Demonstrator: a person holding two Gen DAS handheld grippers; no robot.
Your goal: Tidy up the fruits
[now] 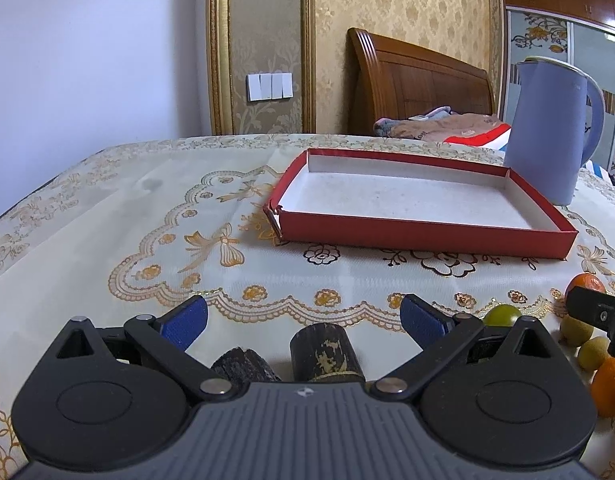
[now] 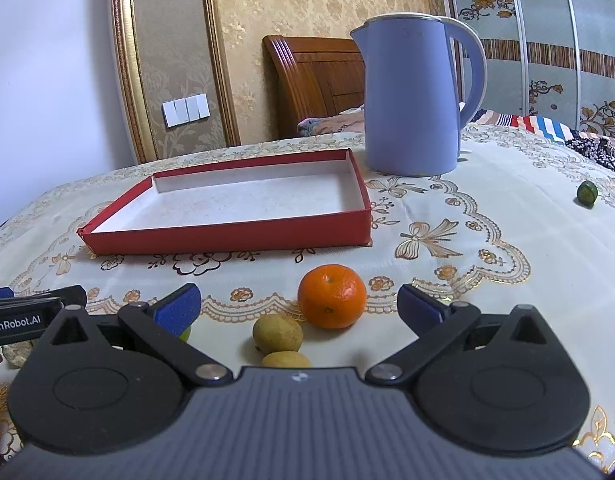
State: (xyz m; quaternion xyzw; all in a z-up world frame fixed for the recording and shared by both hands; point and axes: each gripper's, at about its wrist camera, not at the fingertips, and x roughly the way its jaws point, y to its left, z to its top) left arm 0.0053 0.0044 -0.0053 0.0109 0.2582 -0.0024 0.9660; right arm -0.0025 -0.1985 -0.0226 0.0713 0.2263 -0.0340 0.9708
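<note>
Barely begun, by the look of it: red tray [image 2: 227, 236] bare on the desk [image 2: 447, 240]; orange [image 2: 332, 295], yellowish fruits [image 2: 277, 333] loose before it, green one [image 2: 587, 192] far right; left gripper [image 1: 303, 320], right gripper [image 2: 299, 308] spread wide, holding nothing.

Matt cardboard tray [image 2: 227, 236], glossy plastic kettle [image 2: 411, 96]

Right gripper's body hides part of one yellow-green fruit [image 2: 286, 359]
</note>
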